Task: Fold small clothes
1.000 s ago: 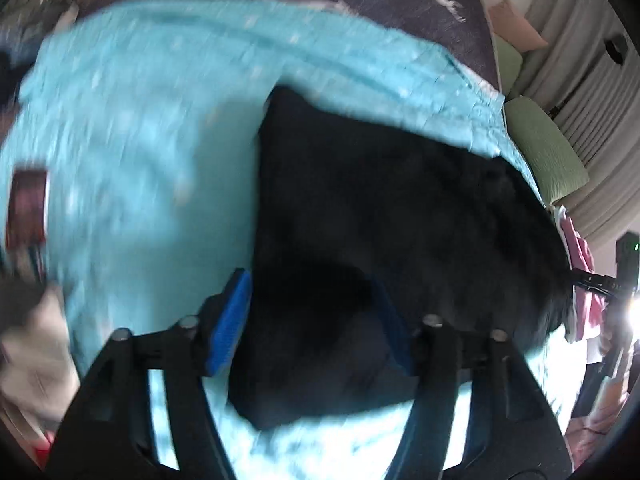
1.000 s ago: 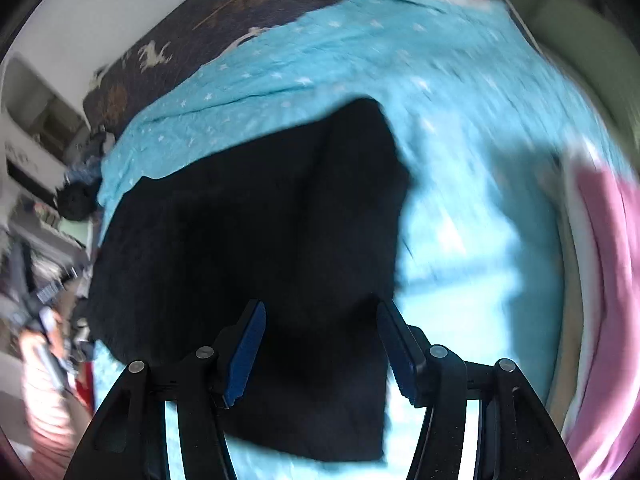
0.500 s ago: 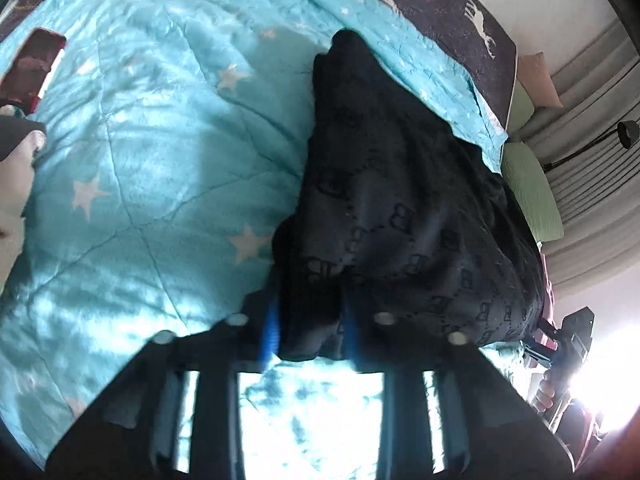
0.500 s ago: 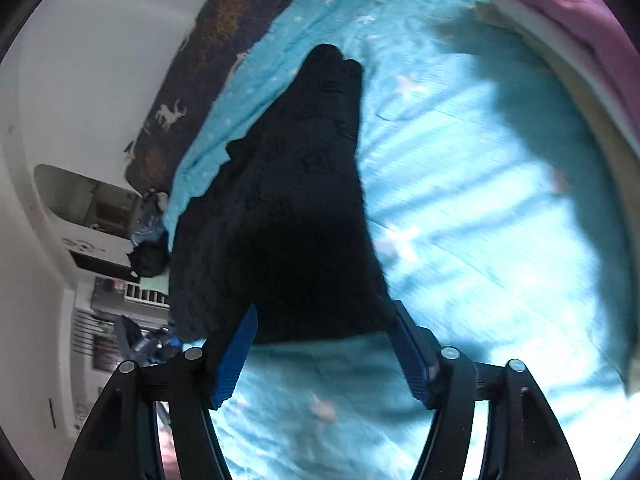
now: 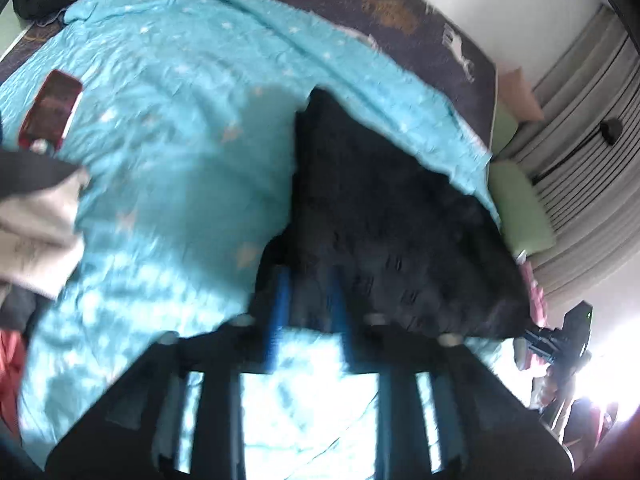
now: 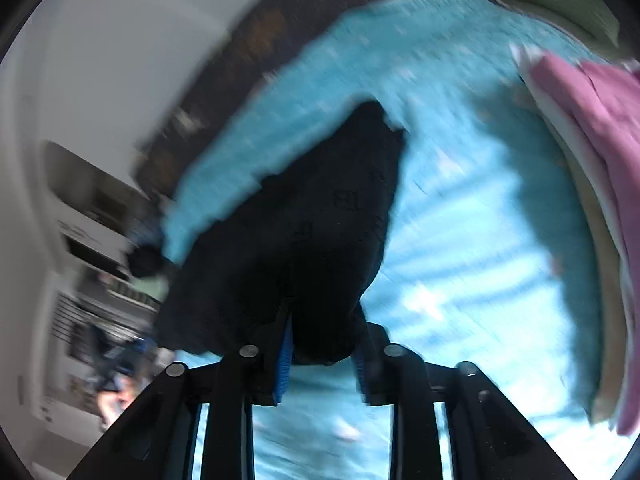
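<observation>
A black garment (image 5: 400, 220) with a faint woven pattern lies on a turquoise starred bedspread (image 5: 180, 160). In the left wrist view its near left corner sits between the blue pads of my left gripper (image 5: 307, 280). The jaws are opening and the cloth looks slack between them. In the right wrist view the same black garment (image 6: 320, 208) runs away from the camera. Its near right corner is bunched in my right gripper (image 6: 324, 320), whose jaws are closing and press on the cloth. Both views are blurred.
A red phone (image 5: 52, 108) lies on the bedspread at far left, near a pale crumpled garment (image 5: 36, 224). Folded pink clothes (image 6: 592, 160) are stacked at the right edge. A green pillow (image 5: 520, 208) and curtains lie beyond the bed's far right.
Half a second ago the left pads were pinched tight on the garment's corner; now they stand wider. The right jaws stood wide around the edge and have narrowed onto the cloth. Both views have shifted.
</observation>
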Demonstrator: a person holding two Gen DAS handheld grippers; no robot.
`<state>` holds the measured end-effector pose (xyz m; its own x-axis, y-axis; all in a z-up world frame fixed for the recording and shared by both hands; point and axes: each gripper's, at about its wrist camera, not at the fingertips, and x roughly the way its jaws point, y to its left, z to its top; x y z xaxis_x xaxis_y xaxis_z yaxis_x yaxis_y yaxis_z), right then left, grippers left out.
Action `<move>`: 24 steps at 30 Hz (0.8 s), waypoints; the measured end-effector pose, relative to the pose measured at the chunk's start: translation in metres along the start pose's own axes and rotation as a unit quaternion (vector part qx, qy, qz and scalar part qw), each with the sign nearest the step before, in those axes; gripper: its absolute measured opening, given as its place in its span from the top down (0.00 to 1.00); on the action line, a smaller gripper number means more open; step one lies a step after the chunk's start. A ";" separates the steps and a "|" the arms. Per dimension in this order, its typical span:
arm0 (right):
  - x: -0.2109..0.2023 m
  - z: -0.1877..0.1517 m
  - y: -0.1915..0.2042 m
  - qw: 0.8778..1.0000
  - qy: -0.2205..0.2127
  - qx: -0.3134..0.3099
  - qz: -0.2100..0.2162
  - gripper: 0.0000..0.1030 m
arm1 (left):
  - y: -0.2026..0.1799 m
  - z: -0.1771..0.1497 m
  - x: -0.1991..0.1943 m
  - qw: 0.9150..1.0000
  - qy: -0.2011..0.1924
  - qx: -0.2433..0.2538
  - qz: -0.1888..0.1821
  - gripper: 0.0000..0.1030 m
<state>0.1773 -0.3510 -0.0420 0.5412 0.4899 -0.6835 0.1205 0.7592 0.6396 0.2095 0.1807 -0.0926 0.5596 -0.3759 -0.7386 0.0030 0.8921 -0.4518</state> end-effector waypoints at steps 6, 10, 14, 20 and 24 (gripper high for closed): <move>0.007 -0.033 -0.038 0.998 0.039 0.050 0.014 0.53 | 0.014 -0.034 0.022 0.997 0.063 -0.016 -0.051 0.39; 0.009 -0.040 -0.041 0.993 0.048 0.075 0.079 0.42 | 0.006 -0.028 0.042 0.991 0.055 -0.041 -0.111 0.37; 0.034 -0.027 -0.036 0.984 0.043 0.111 0.131 0.33 | 0.017 -0.008 0.070 0.977 0.033 -0.145 -0.156 0.37; 0.060 0.006 -0.027 0.981 -0.012 0.159 0.112 0.49 | 0.004 0.006 0.078 0.979 0.008 -0.150 -0.140 0.73; 0.047 0.012 -0.005 0.991 -0.025 0.112 0.075 0.77 | -0.012 0.019 0.048 0.982 -0.025 -0.115 -0.146 0.77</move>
<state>0.2119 -0.3368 -0.0726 0.6067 0.5638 -0.5604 0.2149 0.5623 0.7985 0.2523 0.1568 -0.1129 0.6022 -0.5901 -0.5377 -0.0140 0.6656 -0.7461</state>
